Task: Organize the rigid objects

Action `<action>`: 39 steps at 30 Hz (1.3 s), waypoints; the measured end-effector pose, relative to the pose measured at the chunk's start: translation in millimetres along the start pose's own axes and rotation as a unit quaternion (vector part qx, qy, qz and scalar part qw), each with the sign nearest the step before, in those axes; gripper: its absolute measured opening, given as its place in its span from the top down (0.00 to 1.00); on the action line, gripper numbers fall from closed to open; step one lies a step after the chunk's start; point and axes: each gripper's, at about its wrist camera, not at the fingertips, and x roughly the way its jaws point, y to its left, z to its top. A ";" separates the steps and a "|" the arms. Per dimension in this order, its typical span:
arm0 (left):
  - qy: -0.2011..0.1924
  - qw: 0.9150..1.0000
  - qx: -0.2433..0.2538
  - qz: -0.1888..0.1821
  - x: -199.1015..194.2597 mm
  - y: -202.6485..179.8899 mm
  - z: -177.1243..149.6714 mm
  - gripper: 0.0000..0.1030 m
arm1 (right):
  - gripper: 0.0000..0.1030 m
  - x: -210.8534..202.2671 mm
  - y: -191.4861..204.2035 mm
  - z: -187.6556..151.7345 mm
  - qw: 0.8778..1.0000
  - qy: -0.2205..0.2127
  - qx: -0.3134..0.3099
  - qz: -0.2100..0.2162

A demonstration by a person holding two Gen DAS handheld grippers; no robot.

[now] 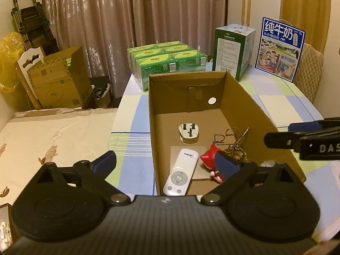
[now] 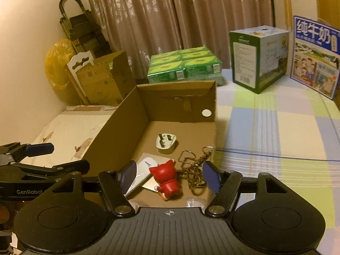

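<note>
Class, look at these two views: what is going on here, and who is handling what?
A person holds two grippers over an open cardboard box on a checked tablecloth. Neither holds anything: the left gripper and right gripper are both open. Inside the box lie a white remote, a white plug, a red toy figure, a wire clip and a braided cord. The right gripper's fingers flank the toy.

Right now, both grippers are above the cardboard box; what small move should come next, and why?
Probably lift the right gripper straight up: its jaws stand open around the red figure, nothing is held, and the remote and plug already lie in the cardboard box.
</note>
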 end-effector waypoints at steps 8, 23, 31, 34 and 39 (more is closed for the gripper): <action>0.010 1.000 -0.001 -0.002 -31.3 -11.1 -16.6 0.05 | 0.26 -39.8 4.4 -17.3 1.000 0.002 -0.003 -0.023; 0.020 1.000 -0.023 0.004 -89.0 -39.9 -53.8 0.04 | 0.23 -98.1 7.8 -61.0 0.998 0.018 0.025 -0.064; 0.035 0.999 -0.008 -0.009 -99.2 -55.4 -69.5 0.04 | 0.23 -114.4 -0.9 -86.5 0.996 0.032 0.037 -0.076; 0.038 0.999 -0.001 -0.011 -101.2 -62.0 -74.4 0.04 | 0.23 -121.7 -0.1 -92.6 0.996 0.030 0.030 -0.082; 0.042 0.999 -0.003 -0.013 -103.8 -68.3 -83.1 0.04 | 0.23 -128.8 3.0 -100.3 0.996 0.030 0.023 -0.085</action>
